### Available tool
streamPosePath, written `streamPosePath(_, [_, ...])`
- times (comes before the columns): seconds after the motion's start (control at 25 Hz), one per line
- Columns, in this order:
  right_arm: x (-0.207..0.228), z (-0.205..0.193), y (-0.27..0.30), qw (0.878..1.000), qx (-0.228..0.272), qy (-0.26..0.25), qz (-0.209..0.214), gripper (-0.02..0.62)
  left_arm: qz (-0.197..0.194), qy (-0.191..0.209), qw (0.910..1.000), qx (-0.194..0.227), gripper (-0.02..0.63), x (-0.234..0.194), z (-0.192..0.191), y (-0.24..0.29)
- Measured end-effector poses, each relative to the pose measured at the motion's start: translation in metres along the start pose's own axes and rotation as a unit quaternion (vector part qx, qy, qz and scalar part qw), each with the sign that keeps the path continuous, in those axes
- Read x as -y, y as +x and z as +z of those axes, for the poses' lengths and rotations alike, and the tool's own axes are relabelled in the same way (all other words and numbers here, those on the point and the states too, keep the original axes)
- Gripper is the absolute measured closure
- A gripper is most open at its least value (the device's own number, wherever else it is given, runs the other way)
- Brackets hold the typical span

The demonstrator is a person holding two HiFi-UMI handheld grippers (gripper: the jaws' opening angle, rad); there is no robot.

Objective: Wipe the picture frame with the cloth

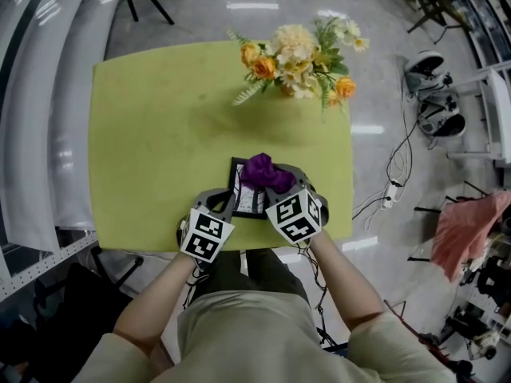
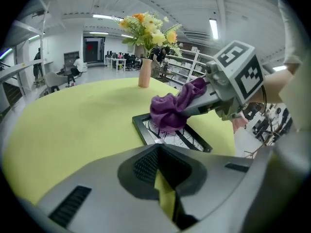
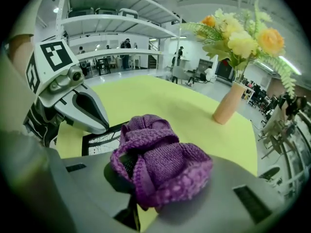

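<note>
A black picture frame (image 1: 249, 203) lies flat near the front edge of the yellow-green table (image 1: 160, 150). My right gripper (image 1: 276, 185) is shut on a bunched purple cloth (image 1: 264, 171), which rests on the frame's far right part. In the left gripper view the cloth (image 2: 170, 111) sits on the frame (image 2: 194, 142). In the right gripper view the cloth (image 3: 160, 166) fills the jaws, with the frame (image 3: 99, 141) behind it. My left gripper (image 1: 226, 201) is shut and empty, with its tips at the frame's left edge.
A vase of yellow and orange flowers (image 1: 299, 62) stands at the table's far side, well beyond the frame. The table's front edge is just under both grippers. Cables and equipment lie on the floor to the right (image 1: 391, 190).
</note>
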State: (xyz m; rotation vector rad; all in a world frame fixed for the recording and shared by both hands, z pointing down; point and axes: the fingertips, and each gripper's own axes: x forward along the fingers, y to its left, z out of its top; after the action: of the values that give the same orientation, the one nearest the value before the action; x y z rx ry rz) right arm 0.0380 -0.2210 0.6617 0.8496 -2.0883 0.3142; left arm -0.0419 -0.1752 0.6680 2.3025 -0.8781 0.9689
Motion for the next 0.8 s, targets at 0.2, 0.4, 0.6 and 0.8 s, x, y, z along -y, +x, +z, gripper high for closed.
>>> streamPosePath(0.2, [0.02,-0.023,-0.019,0.999,-0.031,0.023,-0.029,0.497,-0.005,0.002,1.0,-0.007,0.598,0.0,0.0,0.002])
streamPosePath(0.4, [0.022,0.011,-0.05,0.997,0.024,0.067,-0.023,0.5,-0.028,-0.02,0.9991,-0.026,0.599,0.008,-0.006,0.0])
streamPosePath(0.6, [-0.013,0.064,-0.063,0.992,0.096,0.079,0.02,0.5,-0.035,-0.025,0.9986,-0.031,0.599,0.015,-0.012,-0.015])
streamPosePath(0.8, [-0.054,0.073,-0.037,0.989,0.101,0.08,0.074,0.5,-0.032,-0.031,0.9984,-0.035,0.598,0.015,-0.021,-0.021])
